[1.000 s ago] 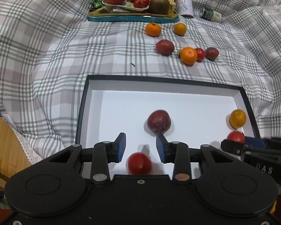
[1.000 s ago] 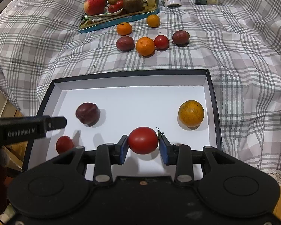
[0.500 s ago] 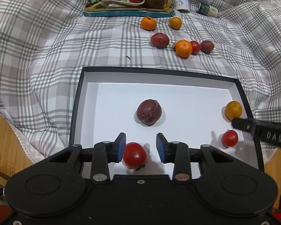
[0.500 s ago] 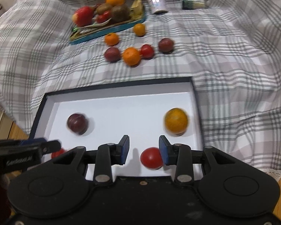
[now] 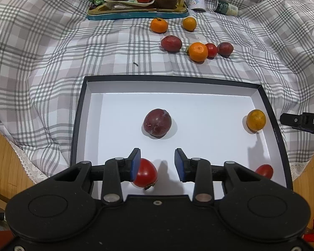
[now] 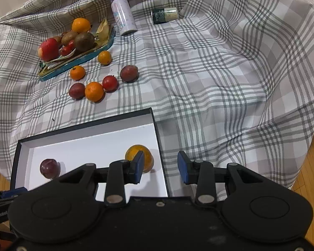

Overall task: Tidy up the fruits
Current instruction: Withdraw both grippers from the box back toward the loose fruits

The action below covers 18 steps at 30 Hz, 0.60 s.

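A black box with a white floor (image 5: 79,125) lies on the checked cloth. In it are a dark plum (image 5: 157,122), an orange fruit (image 5: 255,119) by the right wall and two red tomatoes (image 5: 145,174) (image 5: 264,171) near the front. My left gripper (image 5: 157,163) hangs open above the floor, one tomato lying just under its left pad. My right gripper (image 6: 160,166) is open and empty over the box's right rim (image 6: 155,125); the orange fruit (image 6: 148,159) peeks from behind its left finger. The plum (image 6: 49,168) shows at left.
Several loose fruits lie on the cloth beyond the box: mandarins (image 5: 197,51), plums (image 5: 171,43) and a tomato (image 5: 211,49). A teal tray (image 5: 136,13) piled with fruit, a can (image 6: 123,13) and a small bottle (image 6: 165,14) stand at the back. Wooden floor shows at both sides.
The tomato that sat between my right gripper's pads has dropped onto the box floor. The right gripper has swung right, past the box's right edge. The left gripper has barely shifted.
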Each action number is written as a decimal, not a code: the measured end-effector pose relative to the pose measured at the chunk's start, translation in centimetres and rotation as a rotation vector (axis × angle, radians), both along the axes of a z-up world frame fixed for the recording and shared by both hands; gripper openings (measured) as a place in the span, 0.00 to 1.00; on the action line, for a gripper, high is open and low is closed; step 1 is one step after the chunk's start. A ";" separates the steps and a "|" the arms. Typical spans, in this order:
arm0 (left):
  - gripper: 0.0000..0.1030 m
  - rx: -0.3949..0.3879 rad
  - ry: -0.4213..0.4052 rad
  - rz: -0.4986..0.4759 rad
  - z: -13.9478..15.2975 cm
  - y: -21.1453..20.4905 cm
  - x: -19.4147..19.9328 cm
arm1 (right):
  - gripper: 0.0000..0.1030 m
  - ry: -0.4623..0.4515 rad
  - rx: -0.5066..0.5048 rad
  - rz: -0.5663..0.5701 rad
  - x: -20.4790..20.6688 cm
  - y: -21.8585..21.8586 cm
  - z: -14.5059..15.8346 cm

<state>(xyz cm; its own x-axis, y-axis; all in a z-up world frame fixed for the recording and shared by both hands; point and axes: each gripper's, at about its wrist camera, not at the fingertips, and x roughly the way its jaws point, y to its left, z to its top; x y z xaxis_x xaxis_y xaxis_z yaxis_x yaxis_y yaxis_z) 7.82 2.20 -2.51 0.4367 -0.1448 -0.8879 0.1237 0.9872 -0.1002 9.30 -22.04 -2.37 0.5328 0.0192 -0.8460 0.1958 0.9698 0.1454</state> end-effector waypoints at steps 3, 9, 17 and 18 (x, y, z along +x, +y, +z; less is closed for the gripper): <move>0.44 0.006 -0.001 -0.005 0.0 -0.3 0.0 | 0.37 0.008 0.015 0.028 -0.1 0.8 -0.2; 0.44 0.010 -0.002 -0.015 0.1 -0.8 0.3 | 0.37 0.017 0.047 0.090 0.2 2.6 -0.4; 0.44 0.007 -0.005 -0.006 0.2 -1.1 1.4 | 0.37 0.022 0.068 0.143 1.4 3.7 -0.5; 0.44 0.008 -0.005 -0.005 0.2 -1.2 1.6 | 0.37 0.021 0.070 0.146 1.6 3.8 -0.6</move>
